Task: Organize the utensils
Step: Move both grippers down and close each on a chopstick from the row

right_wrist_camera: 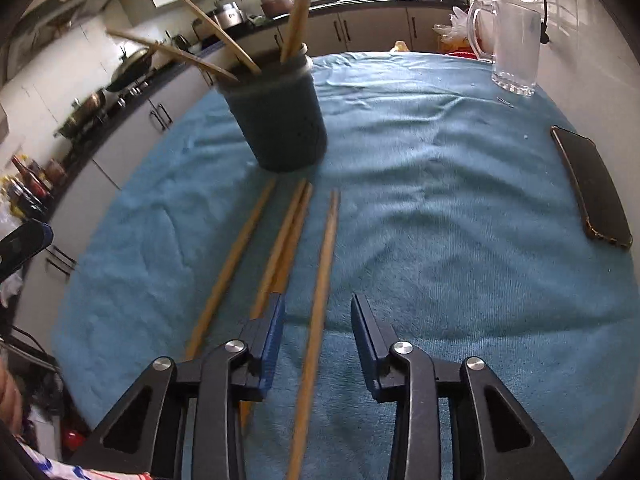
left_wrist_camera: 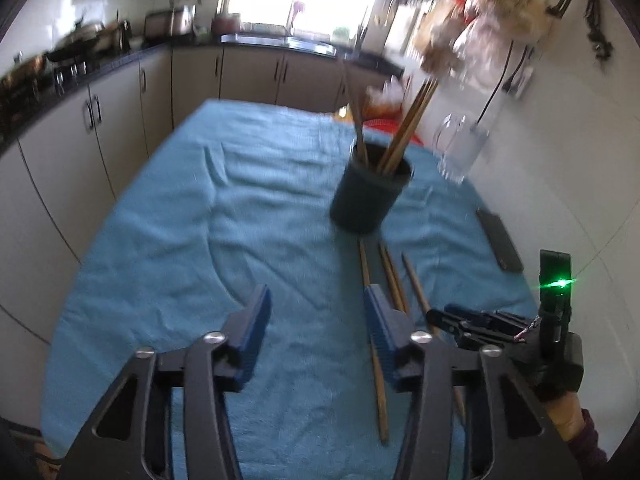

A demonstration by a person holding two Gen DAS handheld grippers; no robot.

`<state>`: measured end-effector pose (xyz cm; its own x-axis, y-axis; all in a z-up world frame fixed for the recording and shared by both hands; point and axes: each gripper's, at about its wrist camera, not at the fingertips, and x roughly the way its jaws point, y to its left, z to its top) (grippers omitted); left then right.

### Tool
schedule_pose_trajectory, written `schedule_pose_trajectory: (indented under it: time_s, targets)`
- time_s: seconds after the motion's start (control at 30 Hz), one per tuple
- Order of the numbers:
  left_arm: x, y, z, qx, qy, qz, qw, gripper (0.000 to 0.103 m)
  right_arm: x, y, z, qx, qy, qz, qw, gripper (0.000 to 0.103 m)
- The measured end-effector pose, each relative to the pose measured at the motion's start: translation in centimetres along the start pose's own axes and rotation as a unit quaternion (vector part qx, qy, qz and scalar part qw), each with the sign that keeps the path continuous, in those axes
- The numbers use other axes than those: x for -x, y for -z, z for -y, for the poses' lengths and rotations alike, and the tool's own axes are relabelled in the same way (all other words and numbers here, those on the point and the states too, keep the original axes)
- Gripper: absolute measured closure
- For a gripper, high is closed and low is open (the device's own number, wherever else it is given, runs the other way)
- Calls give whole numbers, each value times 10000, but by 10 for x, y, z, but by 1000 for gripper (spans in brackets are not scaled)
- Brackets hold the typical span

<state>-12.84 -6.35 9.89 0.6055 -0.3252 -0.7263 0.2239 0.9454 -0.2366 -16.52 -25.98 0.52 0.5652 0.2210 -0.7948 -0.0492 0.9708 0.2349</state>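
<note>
A dark green cup (left_wrist_camera: 370,196) stands on the blue towel (left_wrist_camera: 200,240) and holds several wooden chopsticks; it also shows in the right wrist view (right_wrist_camera: 280,120). Several more chopsticks (right_wrist_camera: 280,248) lie on the towel in front of the cup, also in the left wrist view (left_wrist_camera: 394,276). My right gripper (right_wrist_camera: 318,316) is open, low over the towel, with its fingers on either side of the rightmost chopstick (right_wrist_camera: 324,272). My left gripper (left_wrist_camera: 316,308) is open and empty, above the towel to the left of the chopsticks. The right gripper (left_wrist_camera: 440,316) shows at lower right in the left wrist view.
A clear glass mug (right_wrist_camera: 512,44) stands at the towel's far right, also in the left wrist view (left_wrist_camera: 460,148). A dark phone (right_wrist_camera: 592,188) lies by the right edge. Kitchen counters with pots (right_wrist_camera: 120,76) run along the left and back.
</note>
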Motion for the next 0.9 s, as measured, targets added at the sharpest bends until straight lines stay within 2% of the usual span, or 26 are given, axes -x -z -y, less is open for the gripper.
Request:
schedule_pose_trajectory:
  time_s: [0.1, 0.23, 0.4, 0.47, 0.53, 0.6, 0.77, 0.9]
  targets:
    - [-22, 4, 7, -16, 60, -298, 9995, 58, -5, 3, 2, 30, 129, 3, 9999, 72]
    - [-59, 9, 31, -298, -9, -711, 9970, 58, -7, 4, -4, 194, 310, 55, 9993, 76]
    - [-93, 14, 59, -708, -10, -1015, 9923, 58, -5, 5, 0, 134, 463, 62, 9988, 90]
    - [-106, 15, 66, -853, -113, -1080, 9904, 58, -3, 5, 6, 70, 467, 49, 9989, 91]
    - [-113, 14, 68, -873, -155, -1126, 9897, 69, -1, 7, 9, 15, 464, 42, 9989, 92]
    - [-121, 13, 67, -797, -127, -1272, 9886, 96, 0, 8, 12, -30, 477, 39, 9988, 93]
    - [-121, 17, 52, -489, 47, -1409, 9888, 96, 4, 10, 18, -230, 457, -22, 9987, 94]
    - [-99, 31, 29, -344, 197, -1603, 9863, 96, 11, 17, 24, -386, 432, -159, 9982, 94]
